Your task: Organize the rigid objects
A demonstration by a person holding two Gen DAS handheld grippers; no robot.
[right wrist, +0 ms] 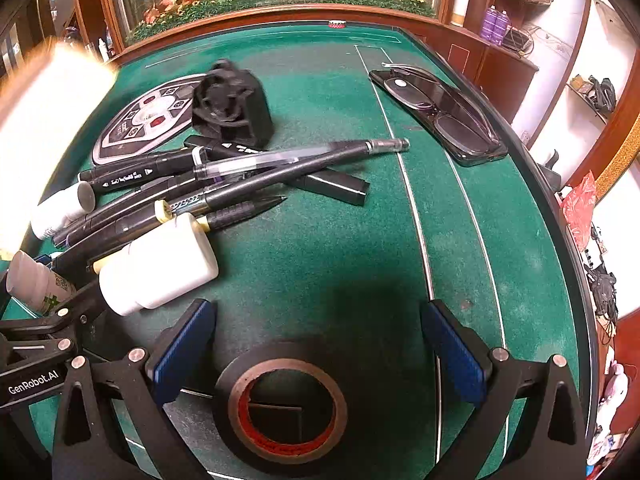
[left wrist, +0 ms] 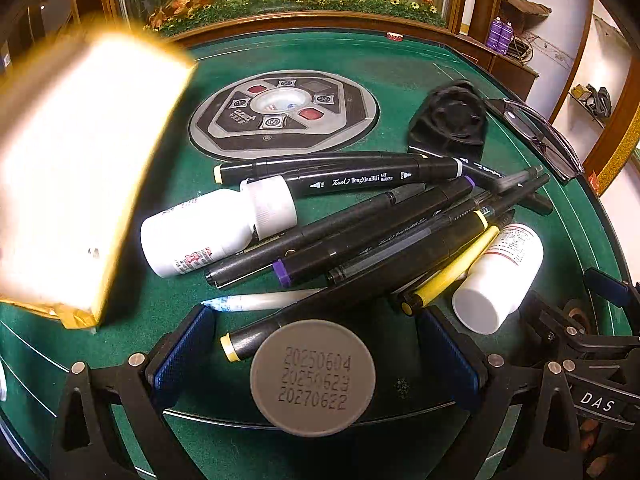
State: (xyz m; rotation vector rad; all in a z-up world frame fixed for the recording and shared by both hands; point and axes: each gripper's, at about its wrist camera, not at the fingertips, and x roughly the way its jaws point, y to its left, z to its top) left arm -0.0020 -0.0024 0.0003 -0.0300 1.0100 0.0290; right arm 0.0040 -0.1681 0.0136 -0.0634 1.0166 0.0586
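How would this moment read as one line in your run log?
left gripper: open over bottle | right gripper: open over tape roll | pens: piled

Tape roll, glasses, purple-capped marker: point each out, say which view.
tape roll (right wrist: 280, 408), right wrist view, on its black top face beside the core.
glasses (right wrist: 440, 116), right wrist view, on the lens nearest the camera.
purple-capped marker (left wrist: 372, 228), left wrist view, mid-barrel.
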